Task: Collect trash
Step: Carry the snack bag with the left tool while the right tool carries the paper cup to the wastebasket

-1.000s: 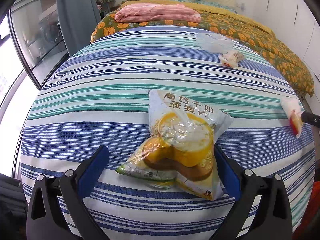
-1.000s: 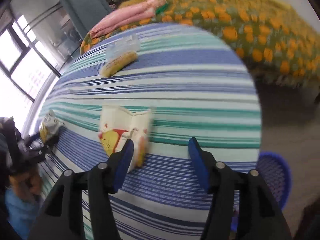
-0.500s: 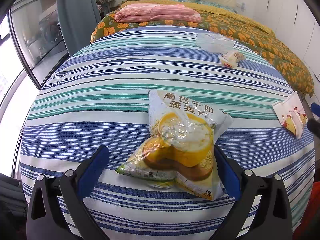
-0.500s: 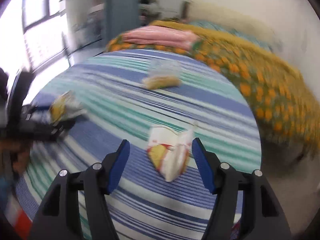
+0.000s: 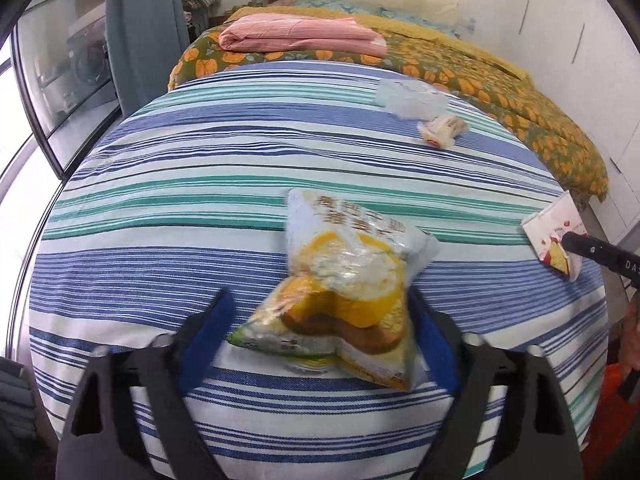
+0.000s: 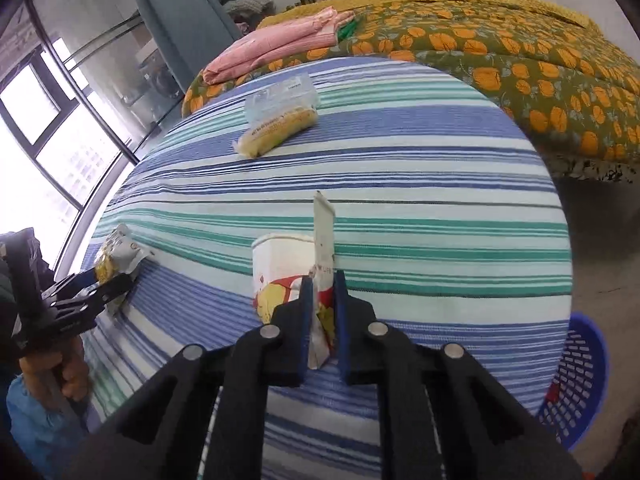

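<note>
A yellow and white snack bag (image 5: pixel 344 292) lies on the striped bed cover between the blue pads of my left gripper (image 5: pixel 320 328), which is open around its near end. It also shows in the right wrist view (image 6: pixel 114 256). My right gripper (image 6: pixel 321 292) is shut on a white wrapper with a red and yellow print (image 6: pixel 288 276), also seen at the right edge of the left wrist view (image 5: pixel 554 236). A small cream wrapper (image 5: pixel 440 130) and a clear plastic bag (image 5: pixel 412 98) lie farther up the bed.
A blue slotted basket (image 6: pixel 576 376) stands on the floor at the bed's right edge. A folded pink blanket (image 5: pixel 304 34) lies on the orange-flowered quilt (image 5: pixel 500 84) behind. Glass doors and a grey curtain (image 5: pixel 140 28) are on the left.
My right gripper swung back over the white wrapper and closed on it; it was open before. My left gripper's pads have moved inward toward the snack bag.
</note>
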The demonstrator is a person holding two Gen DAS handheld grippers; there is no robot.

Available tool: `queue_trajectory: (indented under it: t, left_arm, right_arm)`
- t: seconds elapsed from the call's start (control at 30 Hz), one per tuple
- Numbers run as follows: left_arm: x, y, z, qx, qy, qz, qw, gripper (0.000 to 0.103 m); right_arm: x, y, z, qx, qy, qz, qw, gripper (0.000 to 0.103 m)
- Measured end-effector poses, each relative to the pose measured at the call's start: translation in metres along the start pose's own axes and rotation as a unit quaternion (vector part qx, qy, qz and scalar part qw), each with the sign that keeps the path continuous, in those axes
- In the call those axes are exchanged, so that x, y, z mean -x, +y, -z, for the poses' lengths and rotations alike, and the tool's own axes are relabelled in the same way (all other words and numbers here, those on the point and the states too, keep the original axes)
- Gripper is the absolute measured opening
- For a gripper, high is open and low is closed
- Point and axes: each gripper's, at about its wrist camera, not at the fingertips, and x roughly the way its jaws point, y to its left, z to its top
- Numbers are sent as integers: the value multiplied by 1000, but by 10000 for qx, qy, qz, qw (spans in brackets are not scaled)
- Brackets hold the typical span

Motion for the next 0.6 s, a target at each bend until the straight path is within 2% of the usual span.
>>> queue_trajectory:
  t: [0.03,0.1,0.2,0.33,0.4,0.6]
  left_arm:
    - [2,-3,0,-40,-26,-43,10000,74]
    - [6,-7,0,-78,-59,-2,10000,54]
    - [13,-16,0,-118,-88,7,9999,47]
    - [28,-46,1,-204,-127,385,9990,45]
    - [37,-73,2,-324,-129,652,9973,44]
    - [53,-159,7,-754,-50,1338,9881,44]
  right_arm:
    - [6,2,2,45,-29,-17,10000,10]
    - [22,3,6,129,-112,-81,9998,10]
    - [40,-3,9,127,-220,-111,9996,10]
    - [69,-30,18,-40,-366,-32,9993,10]
    - [83,-46,25,-128,-431,72,9990,10]
    - [126,-113,49,-502,-611,699,9944,10]
